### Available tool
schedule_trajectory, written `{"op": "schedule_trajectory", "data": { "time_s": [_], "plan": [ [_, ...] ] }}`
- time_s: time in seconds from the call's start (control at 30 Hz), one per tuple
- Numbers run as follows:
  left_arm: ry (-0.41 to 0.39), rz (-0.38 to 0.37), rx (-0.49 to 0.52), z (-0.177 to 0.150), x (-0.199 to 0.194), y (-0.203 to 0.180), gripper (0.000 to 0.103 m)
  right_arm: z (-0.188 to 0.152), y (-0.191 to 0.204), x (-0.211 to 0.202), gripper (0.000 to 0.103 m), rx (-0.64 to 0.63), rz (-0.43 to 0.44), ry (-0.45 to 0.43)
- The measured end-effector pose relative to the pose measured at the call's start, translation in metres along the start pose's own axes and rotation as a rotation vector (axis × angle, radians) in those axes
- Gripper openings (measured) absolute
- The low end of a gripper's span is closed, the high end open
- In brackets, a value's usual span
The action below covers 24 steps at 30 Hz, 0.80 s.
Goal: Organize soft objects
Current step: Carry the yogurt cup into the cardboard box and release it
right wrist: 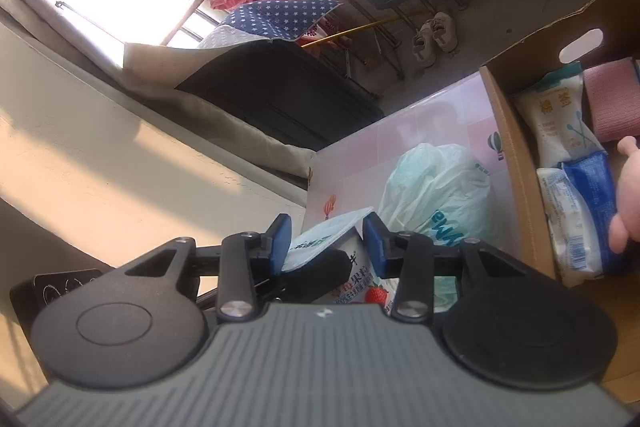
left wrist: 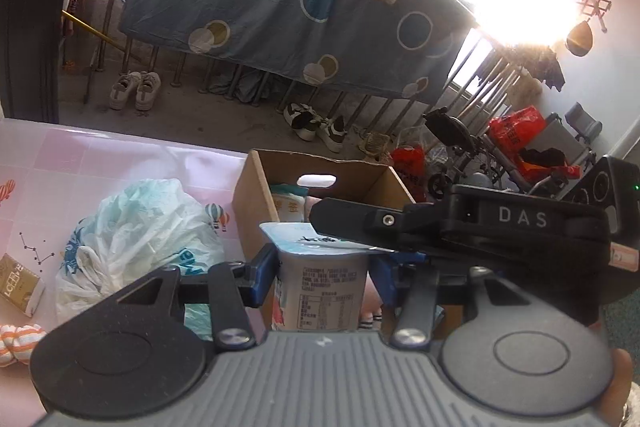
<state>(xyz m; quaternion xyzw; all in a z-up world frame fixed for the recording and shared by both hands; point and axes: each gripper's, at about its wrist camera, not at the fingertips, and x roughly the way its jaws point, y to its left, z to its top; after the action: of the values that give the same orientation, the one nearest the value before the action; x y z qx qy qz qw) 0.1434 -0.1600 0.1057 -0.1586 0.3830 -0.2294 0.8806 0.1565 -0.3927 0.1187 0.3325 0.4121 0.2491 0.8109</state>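
Observation:
A yogurt cup (left wrist: 320, 291) with a pale blue foil lid is upright between the blue pads of my left gripper (left wrist: 324, 279), which is shut on its body. A black finger of my right gripper (left wrist: 348, 223) comes in from the right and lies across the lid. In the right wrist view my right gripper (right wrist: 326, 245) has its pads against the lid and rim of the yogurt cup (right wrist: 360, 289), which shows a strawberry label. Just behind the cup stands an open cardboard box (left wrist: 256, 195).
The box (right wrist: 516, 155) holds a white tissue pack (right wrist: 560, 119), a blue wipes pack (right wrist: 588, 203) and a pink cloth (right wrist: 612, 103). On the pink table (left wrist: 120, 155) lie a crumpled plastic bag (left wrist: 140, 227), a small carton (left wrist: 20, 287) and a striped orange-white roll (left wrist: 16, 343).

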Motion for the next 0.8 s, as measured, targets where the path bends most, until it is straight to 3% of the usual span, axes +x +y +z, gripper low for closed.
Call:
{"op": "schedule_trajectory", "data": {
  "time_s": [0.2, 0.33, 0.57, 0.8],
  "plan": [
    [0.123, -0.08, 0.061, -0.022, 0.051, -0.047, 0.051, -0.011, -0.064, -0.064, 0.042, 0.1, -0.051, -0.074],
    [0.218, -0.091, 0.105, -0.037, 0.084, -0.065, 0.051, -0.019, -0.107, -0.08, 0.042, 0.175, -0.066, -0.086],
    [0.333, -0.027, 0.148, -0.054, 0.121, -0.062, 0.051, -0.031, -0.169, -0.057, 0.043, 0.291, -0.053, -0.02],
    [0.44, -0.011, 0.19, -0.067, 0.14, -0.056, 0.052, -0.034, -0.198, -0.026, 0.043, 0.322, -0.052, 0.046]
  ]
}}
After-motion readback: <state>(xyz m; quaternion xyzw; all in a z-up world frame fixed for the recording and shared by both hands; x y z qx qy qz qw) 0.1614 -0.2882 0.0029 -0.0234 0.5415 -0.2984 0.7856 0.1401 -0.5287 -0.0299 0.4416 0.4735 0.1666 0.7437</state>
